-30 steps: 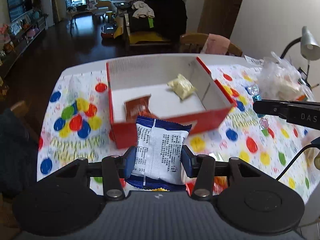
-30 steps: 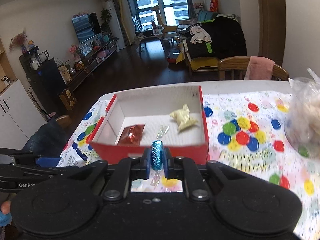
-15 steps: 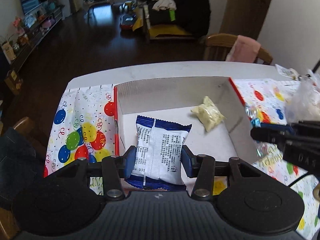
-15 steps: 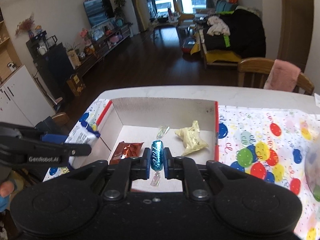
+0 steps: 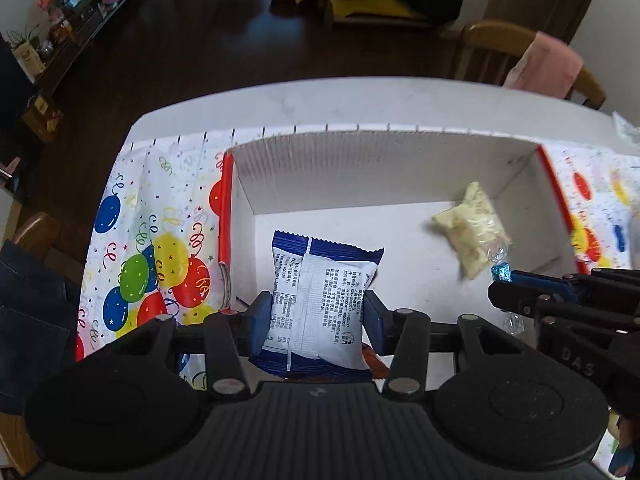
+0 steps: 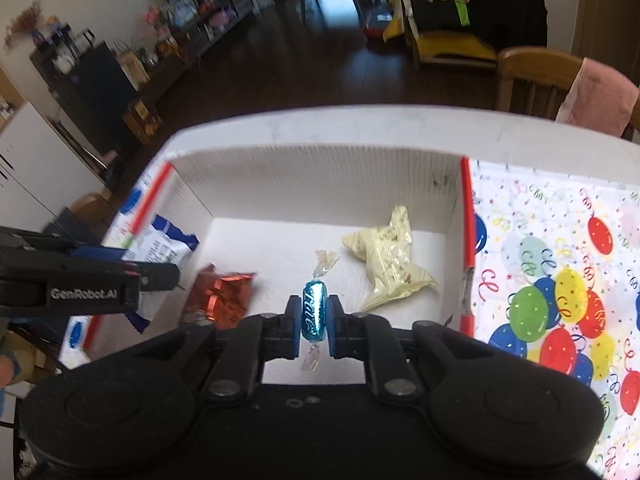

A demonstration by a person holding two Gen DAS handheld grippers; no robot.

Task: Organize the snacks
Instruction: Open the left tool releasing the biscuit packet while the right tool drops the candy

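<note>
A red box with a white inside (image 5: 360, 168) (image 6: 320, 176) stands on the balloon-print cloth. My left gripper (image 5: 316, 320) is shut on a blue-and-white snack packet (image 5: 320, 300) and holds it over the box's left part. My right gripper (image 6: 314, 320) is shut on a blue foil candy (image 6: 314, 310), held above the box floor. On that floor lie a pale yellow packet (image 6: 388, 264) (image 5: 472, 228) and a red foil packet (image 6: 224, 296). In the left wrist view the right gripper (image 5: 504, 280) reaches in from the right; in the right wrist view the left gripper (image 6: 168, 272) reaches in from the left.
The white table (image 5: 320, 104) ends just beyond the box, with dark floor behind. A wooden chair with a pink cloth (image 6: 560, 88) stands at the far right. The balloon-print cloth (image 6: 560, 280) spreads to the right of the box.
Both grippers moved forward and down from in front of the box to over its inside, each keeping its snack. The box now fills more of both views.
</note>
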